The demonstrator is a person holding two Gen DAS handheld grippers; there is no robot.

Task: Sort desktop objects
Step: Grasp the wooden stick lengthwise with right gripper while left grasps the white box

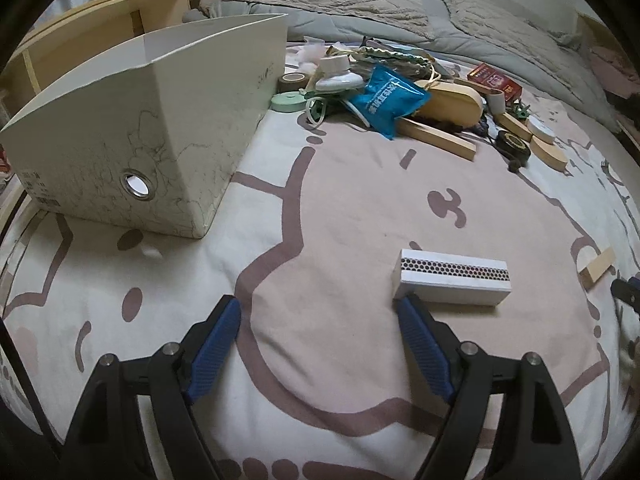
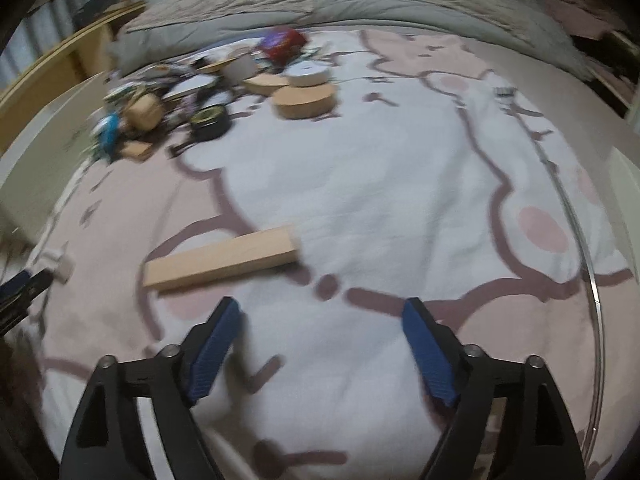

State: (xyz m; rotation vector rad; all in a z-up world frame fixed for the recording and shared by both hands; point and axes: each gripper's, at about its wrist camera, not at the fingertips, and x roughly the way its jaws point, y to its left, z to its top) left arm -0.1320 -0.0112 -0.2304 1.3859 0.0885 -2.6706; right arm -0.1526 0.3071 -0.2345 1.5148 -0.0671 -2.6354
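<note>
My left gripper (image 1: 320, 306) stands open over the pink and white blanket (image 1: 320, 208), nothing between its blue pads. A white matchbox (image 1: 454, 282) with a dotted strip lies on the blanket, just beyond and right of the right pad. My right gripper (image 2: 322, 308) is open too, with bare blanket between its pads. A long wooden block (image 2: 220, 260) lies flat just ahead of its left pad, apart from it. The right wrist view is blurred. A pile of mixed objects (image 1: 400, 92) lies at the far side of the blanket.
A tall white cardboard box (image 1: 160, 120) with a metal grommet stands at the left. The pile includes a blue packet (image 1: 386, 98), wooden pieces (image 2: 304, 100), tape rolls (image 2: 210, 120) and a red box (image 1: 496, 80). Grey bedding (image 1: 360, 4) lies behind. A small wooden block (image 1: 598, 270) lies at the right.
</note>
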